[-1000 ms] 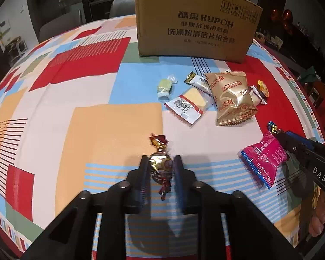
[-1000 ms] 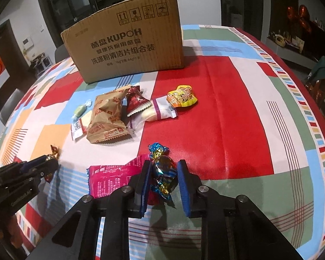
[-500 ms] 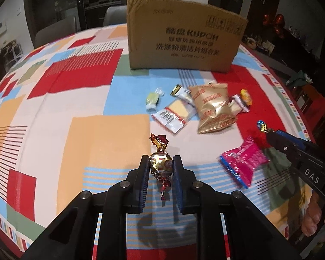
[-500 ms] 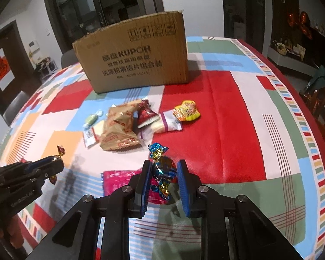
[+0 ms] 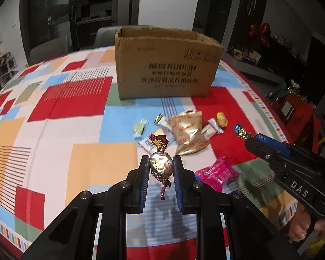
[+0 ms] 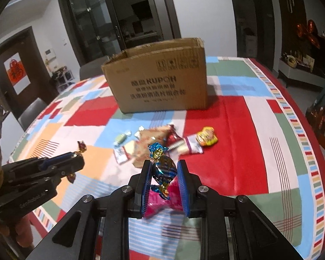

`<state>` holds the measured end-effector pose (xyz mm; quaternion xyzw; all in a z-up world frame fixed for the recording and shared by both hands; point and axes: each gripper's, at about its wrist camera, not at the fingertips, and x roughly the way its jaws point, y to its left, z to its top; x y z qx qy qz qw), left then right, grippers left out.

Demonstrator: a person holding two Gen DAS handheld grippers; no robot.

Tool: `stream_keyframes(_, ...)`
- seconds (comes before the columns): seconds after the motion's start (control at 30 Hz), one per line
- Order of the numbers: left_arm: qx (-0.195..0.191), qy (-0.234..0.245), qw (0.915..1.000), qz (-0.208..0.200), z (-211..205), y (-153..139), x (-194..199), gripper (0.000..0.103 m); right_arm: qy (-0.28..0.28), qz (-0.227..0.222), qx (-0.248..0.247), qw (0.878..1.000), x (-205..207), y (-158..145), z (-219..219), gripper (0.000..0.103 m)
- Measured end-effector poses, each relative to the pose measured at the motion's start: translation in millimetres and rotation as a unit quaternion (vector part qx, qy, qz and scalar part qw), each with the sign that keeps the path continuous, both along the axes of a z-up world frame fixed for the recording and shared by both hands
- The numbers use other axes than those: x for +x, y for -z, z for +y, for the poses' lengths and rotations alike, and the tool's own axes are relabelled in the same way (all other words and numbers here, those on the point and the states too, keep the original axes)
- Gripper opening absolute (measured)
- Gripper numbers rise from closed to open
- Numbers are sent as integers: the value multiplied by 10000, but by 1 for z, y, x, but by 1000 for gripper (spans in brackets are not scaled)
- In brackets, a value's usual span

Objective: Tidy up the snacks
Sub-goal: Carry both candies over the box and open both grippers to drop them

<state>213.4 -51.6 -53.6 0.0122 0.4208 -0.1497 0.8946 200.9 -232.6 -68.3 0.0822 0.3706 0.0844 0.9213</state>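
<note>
- left gripper clamped on a gold candy, right gripper on a blue candy
- loose snack pile sits right in front of the cardboard box, pink packet nearer us

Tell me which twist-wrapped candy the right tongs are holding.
The blue foil candy, pinched in the right tongs. The left tongs hold the gold and red one; the pale green one lies on the tablecloth.

Your right gripper pinches a blue foil candy above the pink packet. Your left gripper holds a red-gold candy near the tabletop's left edge. The open cardboard box stands toward the far edge, behind the scattered snacks.
</note>
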Motion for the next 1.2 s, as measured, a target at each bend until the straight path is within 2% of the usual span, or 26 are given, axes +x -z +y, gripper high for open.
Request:
stream_keyframes(0.63,21,84,9970,-772,-1,-56,29,22,-135,-679,112,9975,28,-53,12,25)
stream_keyframes(1.03,17,135,9928,-1192,2,-99,70,22,-33,-1110,39,9938,70,-95,8,25)
stream_keyframes(1.2,92,242,9920,-1238,-1,-112,92,22,-44,-1232,-25,9924,88,-112,6,25)
